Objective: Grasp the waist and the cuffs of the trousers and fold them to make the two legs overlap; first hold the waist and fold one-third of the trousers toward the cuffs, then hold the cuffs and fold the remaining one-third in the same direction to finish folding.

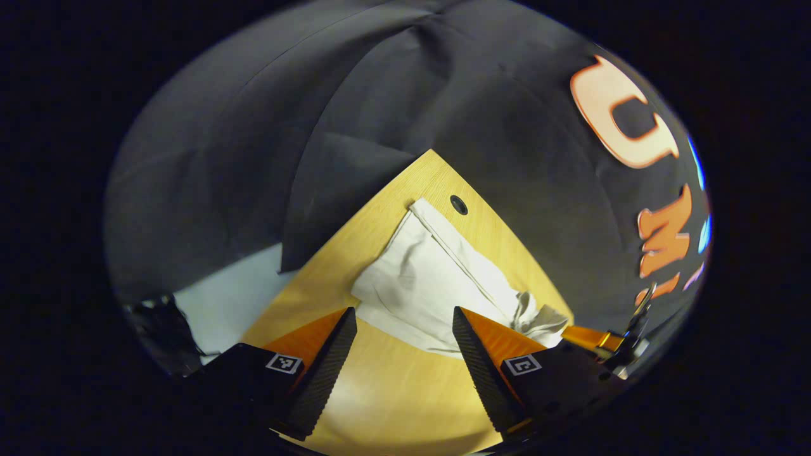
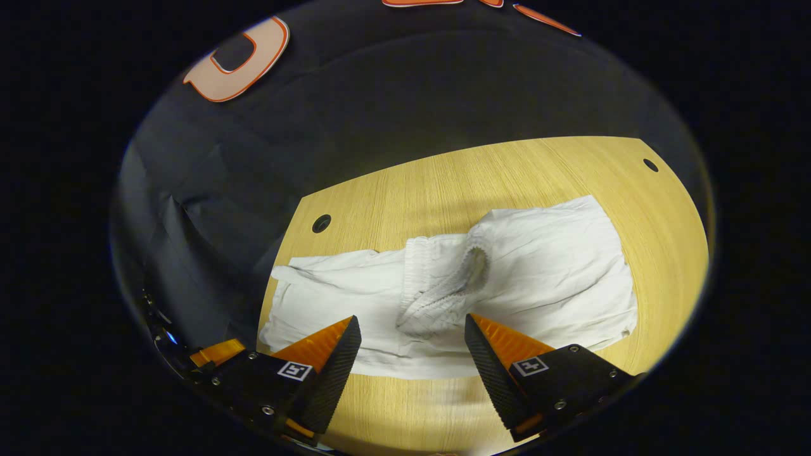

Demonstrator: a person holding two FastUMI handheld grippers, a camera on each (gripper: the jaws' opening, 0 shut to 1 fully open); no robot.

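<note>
The white cloth trousers lie flat on the yellow wooden surface, with the stretchy waist folded onto the middle. The left tool and right tool hang above (both spread apart, holding nothing).

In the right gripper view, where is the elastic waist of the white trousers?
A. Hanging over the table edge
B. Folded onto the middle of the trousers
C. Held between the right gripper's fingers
B: the gathered waist lies folded over on the middle of the trousers, while the right gripper is open above the table.
</note>
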